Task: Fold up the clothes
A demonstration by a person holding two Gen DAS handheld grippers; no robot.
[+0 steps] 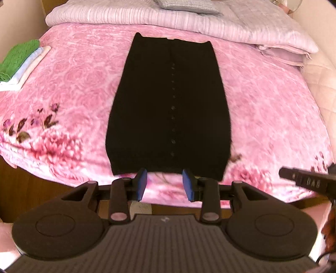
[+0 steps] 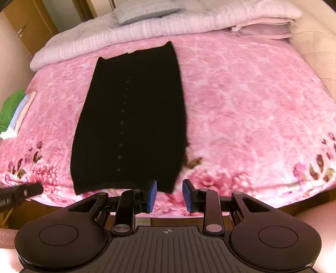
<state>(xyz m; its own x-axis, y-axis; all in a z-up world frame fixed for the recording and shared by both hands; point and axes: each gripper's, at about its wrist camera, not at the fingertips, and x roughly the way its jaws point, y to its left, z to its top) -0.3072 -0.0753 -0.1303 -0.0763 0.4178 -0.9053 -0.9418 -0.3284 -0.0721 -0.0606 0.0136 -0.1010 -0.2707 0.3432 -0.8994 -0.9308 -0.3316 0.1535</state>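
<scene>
A long black garment (image 1: 168, 109) with a row of buttons down its middle lies flat on the pink floral bedspread (image 1: 262, 100), its narrow end toward the pillows. In the right wrist view the same black garment (image 2: 130, 126) sits left of centre. My left gripper (image 1: 164, 184) is open just short of the garment's near hem, blue pads apart, holding nothing. My right gripper (image 2: 169, 195) is open at the hem's right corner, also holding nothing. Part of the other gripper shows at each view's edge.
A stack of folded clothes (image 1: 19, 63), green on top, rests at the bed's left edge. A lilac quilt (image 1: 168, 19) with a grey pillow and folded pink bedding (image 2: 266, 27) lie at the head. A wooden wardrobe door (image 2: 29, 21) stands far left.
</scene>
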